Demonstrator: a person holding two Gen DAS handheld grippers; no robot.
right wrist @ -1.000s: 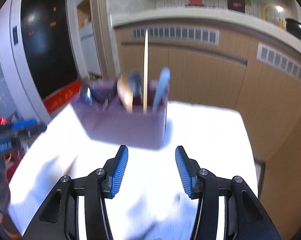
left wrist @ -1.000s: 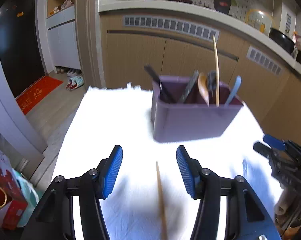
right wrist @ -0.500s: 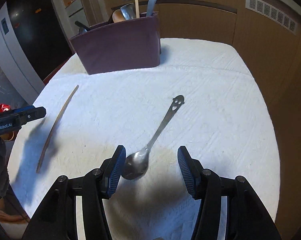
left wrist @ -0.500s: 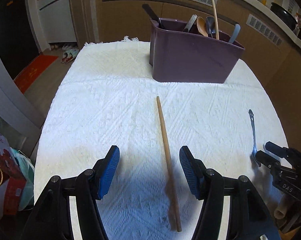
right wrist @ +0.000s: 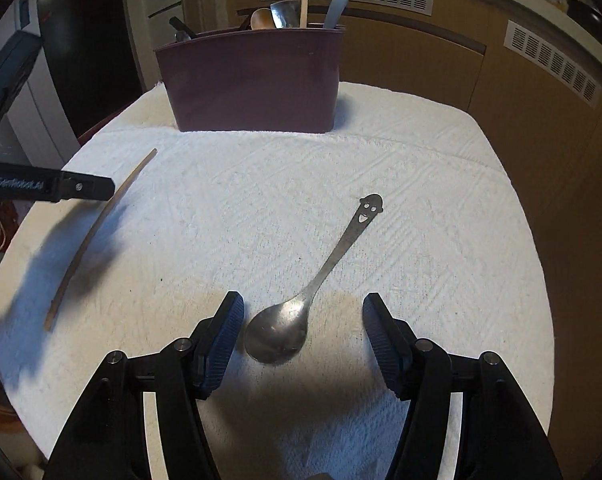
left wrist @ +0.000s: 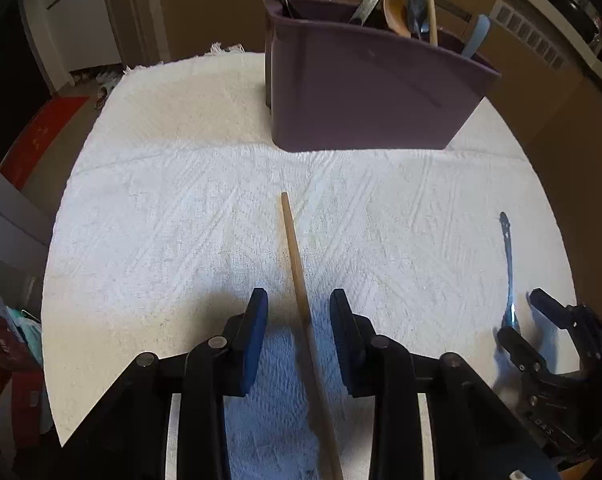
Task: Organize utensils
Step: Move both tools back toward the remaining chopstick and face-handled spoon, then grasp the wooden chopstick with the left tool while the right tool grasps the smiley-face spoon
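- My left claw (left wrist: 299,312) hangs low over the worktop (left wrist: 161,216), jaws parted, with the wooden chopstick (left wrist: 297,280) lying between the blue pads (left wrist: 257,328); neither pad touches it.
- The chopstick runs from between my left pads away toward the far side, its far tip stopping short of the purple utensil holder (left wrist: 365,92). Its near end passes under the claw and out of the left wrist view.
- My right claw (right wrist: 303,328) is also spread open, wider than the left, with the bowl of the metal spoon (right wrist: 297,312) sitting between its pads (right wrist: 225,336), nearer the left one. I cannot tell whether that pad touches the bowl.
- The spoon lies flat on the white towel (right wrist: 261,208) covering the worktop, its handle angling far and to the right and ending in a small smiling-face cutout.
- The utensil holder stands upright at the far edge of the towel, well apart from both claws. It holds a pale stick, a wooden spoon, a metal spoon, a light blue handle and dark-handled pieces.
- From the right wrist view, the chopstick lies far left of the spoon, well apart from it, with my left claw's dark fingertip beside it.
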